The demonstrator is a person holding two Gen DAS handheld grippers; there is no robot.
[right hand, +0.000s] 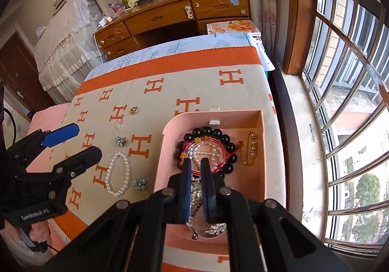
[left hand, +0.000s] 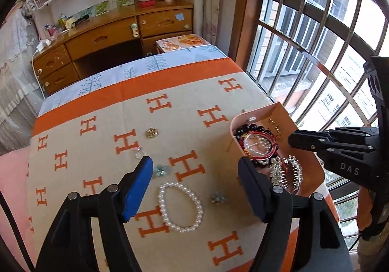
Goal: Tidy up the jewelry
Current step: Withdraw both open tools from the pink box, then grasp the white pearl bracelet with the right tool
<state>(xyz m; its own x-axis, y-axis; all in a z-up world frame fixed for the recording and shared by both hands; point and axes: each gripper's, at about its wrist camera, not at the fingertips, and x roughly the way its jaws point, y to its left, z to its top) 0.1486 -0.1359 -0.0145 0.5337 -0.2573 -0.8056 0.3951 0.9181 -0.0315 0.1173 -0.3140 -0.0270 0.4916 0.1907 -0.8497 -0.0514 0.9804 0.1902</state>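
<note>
Blanket (left hand: 150, 92): beige field, orange H repeat, orange border. Sheet (left hand: 136, 68) under it was pale blue with teal tree print. Tray (right hand: 170, 140) was pale pink. In it: black bead bracelet (right hand: 214, 132), red cord bangle (left hand: 259, 134), silver chain (right hand: 194, 201), gold pin (right hand: 252, 148). On the blanket: white pearl bracelet (left hand: 180, 206), light-blue flower pieces (left hand: 161, 169), gold round brooch (left hand: 152, 132). Left hand-held gripper (left hand: 195, 172): black frame, blue pads.

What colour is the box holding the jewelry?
Pink; the box shows best in the right wrist view.
</note>
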